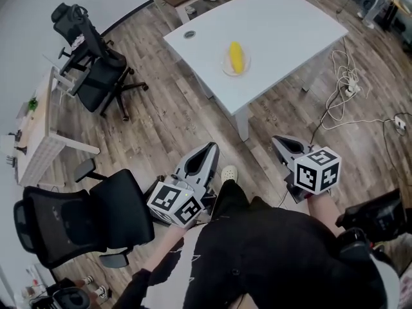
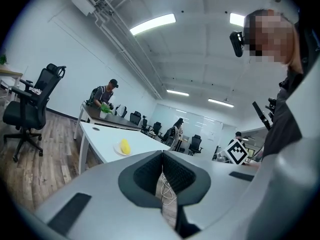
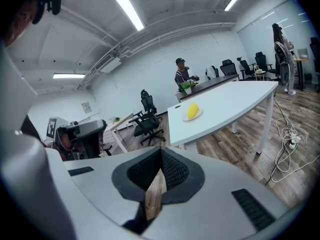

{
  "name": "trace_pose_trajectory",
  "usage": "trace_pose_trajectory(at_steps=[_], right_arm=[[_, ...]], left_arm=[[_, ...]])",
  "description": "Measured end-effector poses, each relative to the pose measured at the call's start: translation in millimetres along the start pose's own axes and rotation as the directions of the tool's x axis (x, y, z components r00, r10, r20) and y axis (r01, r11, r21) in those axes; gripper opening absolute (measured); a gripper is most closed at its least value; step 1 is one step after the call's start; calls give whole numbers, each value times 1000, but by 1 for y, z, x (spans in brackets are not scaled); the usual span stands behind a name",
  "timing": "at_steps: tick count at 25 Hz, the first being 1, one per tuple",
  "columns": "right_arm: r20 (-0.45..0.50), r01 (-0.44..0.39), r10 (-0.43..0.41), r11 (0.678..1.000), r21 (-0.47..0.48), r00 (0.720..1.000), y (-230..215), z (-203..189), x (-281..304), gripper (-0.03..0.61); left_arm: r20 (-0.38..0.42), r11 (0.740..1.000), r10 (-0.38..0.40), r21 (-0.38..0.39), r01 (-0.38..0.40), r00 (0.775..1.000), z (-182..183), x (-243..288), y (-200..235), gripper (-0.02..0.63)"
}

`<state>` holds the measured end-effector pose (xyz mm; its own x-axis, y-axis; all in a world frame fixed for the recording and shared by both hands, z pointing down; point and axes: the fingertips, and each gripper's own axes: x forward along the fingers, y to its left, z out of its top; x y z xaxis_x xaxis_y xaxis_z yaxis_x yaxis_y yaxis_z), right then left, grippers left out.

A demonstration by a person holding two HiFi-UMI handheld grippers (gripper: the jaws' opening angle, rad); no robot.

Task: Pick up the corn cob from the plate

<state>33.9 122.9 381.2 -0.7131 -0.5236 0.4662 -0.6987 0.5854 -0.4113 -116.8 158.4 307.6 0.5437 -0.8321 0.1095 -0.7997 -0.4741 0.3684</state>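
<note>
The yellow corn cob (image 1: 236, 57) lies on a small white plate (image 1: 227, 67) near the front edge of a white table (image 1: 283, 24), far ahead of both grippers. My left gripper (image 1: 211, 147) and right gripper (image 1: 277, 139) are held over the wooden floor in front of the person's body, pointing toward the table. Both are shut and hold nothing. In the left gripper view the corn cob (image 2: 124, 146) shows small above the shut left gripper (image 2: 162, 155). In the right gripper view the corn cob (image 3: 192, 110) sits on its plate (image 3: 198, 115) beyond the shut right gripper (image 3: 161, 152).
Black office chairs stand at the left (image 1: 96, 76) and lower left (image 1: 84, 217). White cables (image 1: 344, 85) trail on the floor right of the table. A side desk (image 1: 45, 134) is at the far left. People stand and sit in the background (image 2: 102, 95).
</note>
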Motion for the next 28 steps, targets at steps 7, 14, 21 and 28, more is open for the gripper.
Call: trace_pose_trajectory(at_steps=[7, 14, 21, 28], right_arm=[[17, 26, -26, 1000, 6, 1000, -4, 43, 51, 15], [65, 82, -83, 996, 16, 994, -13, 88, 84, 15], [89, 140, -143, 990, 37, 986, -14, 114, 101, 15], [137, 189, -191, 982, 29, 972, -19, 135, 113, 15]], left_arm=[[4, 999, -33, 7, 33, 999, 37, 31, 54, 15], [9, 994, -107, 15, 106, 994, 72, 68, 94, 15], [7, 984, -178, 4, 178, 984, 98, 96, 119, 15], [16, 968, -250, 32, 249, 968, 113, 119, 132, 15]])
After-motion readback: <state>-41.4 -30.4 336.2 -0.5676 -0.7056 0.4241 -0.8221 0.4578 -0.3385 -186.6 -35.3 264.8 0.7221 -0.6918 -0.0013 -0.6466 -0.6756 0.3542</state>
